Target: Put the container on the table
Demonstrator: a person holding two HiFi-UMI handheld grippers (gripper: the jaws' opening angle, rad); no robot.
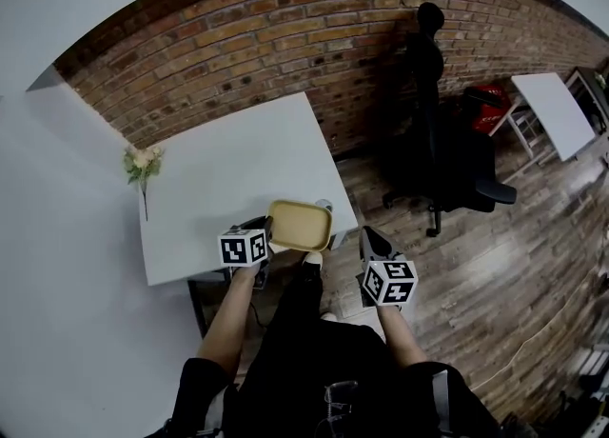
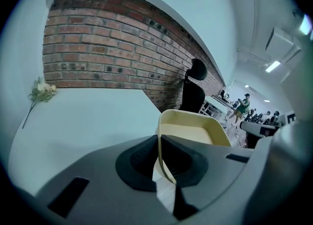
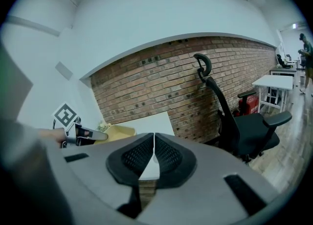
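The red brick wall (image 1: 285, 36) runs behind everything, well ahead of both grippers. A white square table (image 1: 219, 179) stands against it, stretching forward and to the left of the left gripper (image 1: 267, 232). A black high-backed office chair (image 1: 433, 141) stands on the wooden floor, ahead and to the right of the right gripper (image 1: 368, 236).

The pale yellow, shallow rectangular plastic container (image 1: 300, 225) lies just ahead of the left gripper, over the table's near right corner. Part of it hangs past the near edge. I cannot tell whether its base touches the tabletop. In the left gripper view, the two dark jaws are pressed onto the thin near wall of the container (image 2: 195, 131). The rim stands up between them and the open tray stretches away beyond.

The right gripper is off to the right of the container, clear of it, out over the floor beside the table's corner. Its jaws are closed against each other with nothing between them.

A small sprig of pale flowers (image 1: 142, 166) lies on the table, far to the left of the left gripper.
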